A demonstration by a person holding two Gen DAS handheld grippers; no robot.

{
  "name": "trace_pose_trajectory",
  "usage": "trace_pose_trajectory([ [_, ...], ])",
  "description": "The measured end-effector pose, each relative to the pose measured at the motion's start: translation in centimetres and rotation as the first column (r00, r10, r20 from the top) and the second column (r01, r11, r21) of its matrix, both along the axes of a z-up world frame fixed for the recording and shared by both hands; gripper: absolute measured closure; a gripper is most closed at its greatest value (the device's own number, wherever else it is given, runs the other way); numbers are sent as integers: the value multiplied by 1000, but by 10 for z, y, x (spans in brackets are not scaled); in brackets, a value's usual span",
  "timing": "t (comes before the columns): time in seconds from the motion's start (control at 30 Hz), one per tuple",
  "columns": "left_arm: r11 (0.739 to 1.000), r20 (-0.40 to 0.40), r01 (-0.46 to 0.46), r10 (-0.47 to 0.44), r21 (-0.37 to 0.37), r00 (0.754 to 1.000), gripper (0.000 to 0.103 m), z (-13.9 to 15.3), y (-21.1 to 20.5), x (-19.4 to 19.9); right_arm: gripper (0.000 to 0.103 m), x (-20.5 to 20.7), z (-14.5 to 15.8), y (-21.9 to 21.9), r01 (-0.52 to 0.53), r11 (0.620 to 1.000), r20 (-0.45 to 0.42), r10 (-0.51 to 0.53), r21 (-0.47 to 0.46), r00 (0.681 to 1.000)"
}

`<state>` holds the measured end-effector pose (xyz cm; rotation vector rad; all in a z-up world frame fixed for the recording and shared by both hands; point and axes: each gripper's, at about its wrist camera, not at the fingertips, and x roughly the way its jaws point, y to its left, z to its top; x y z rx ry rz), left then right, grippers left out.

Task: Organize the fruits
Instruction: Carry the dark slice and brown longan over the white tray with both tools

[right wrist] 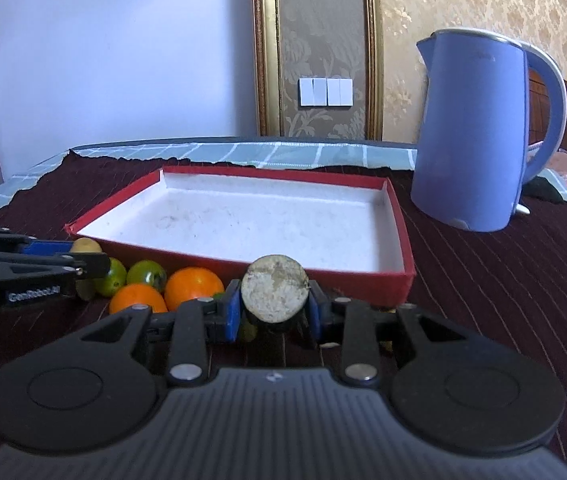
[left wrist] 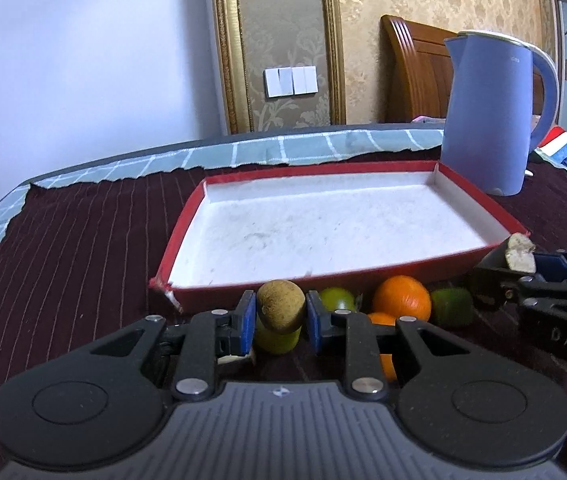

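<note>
My left gripper (left wrist: pixel 281 312) is shut on a brown, kiwi-like fruit (left wrist: pixel 281 304), held just off the cloth in front of the red tray (left wrist: pixel 363 276). Under and beside it lie a yellow-green fruit (left wrist: pixel 277 342), a green fruit (left wrist: pixel 337 299), two oranges (left wrist: pixel 402 298) and another green fruit (left wrist: pixel 452 306). My right gripper (right wrist: pixel 275 304) is shut on a pale, rough round fruit (right wrist: pixel 275 294) near the tray's front rim (right wrist: pixel 323 270). The tray's white inside holds nothing. In the right wrist view, the left gripper (right wrist: pixel 79 254) with its fruit (right wrist: pixel 87 245) sits at the left, above green fruits (right wrist: pixel 147 274) and oranges (right wrist: pixel 193 286).
A tall blue kettle (right wrist: pixel 479 136) stands on the dark striped cloth (right wrist: pixel 483 280) to the right of the tray's far corner. A light checked cloth (left wrist: pixel 283 148) covers the table's far edge. Behind it are a wall with switches and a wooden headboard (left wrist: pixel 415 64).
</note>
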<state>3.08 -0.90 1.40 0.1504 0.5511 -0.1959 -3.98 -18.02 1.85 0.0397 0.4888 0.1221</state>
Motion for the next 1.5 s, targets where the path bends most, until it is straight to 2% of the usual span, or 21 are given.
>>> trace_pose_trajectory([
  [0.83, 999, -15, -19, 20, 27, 1000, 77, 5, -30, 44, 72, 41, 18, -5, 19, 1000, 15, -19, -19, 1000],
  [1.17, 999, -46, -41, 42, 33, 998, 77, 2, -33, 66, 72, 56, 17, -9, 18, 1000, -7, -19, -10, 1000],
  [1.5, 997, -42, -54, 57, 62, 997, 77, 2, -39, 79, 72, 67, 17, -10, 20, 1000, -14, -20, -17, 1000],
])
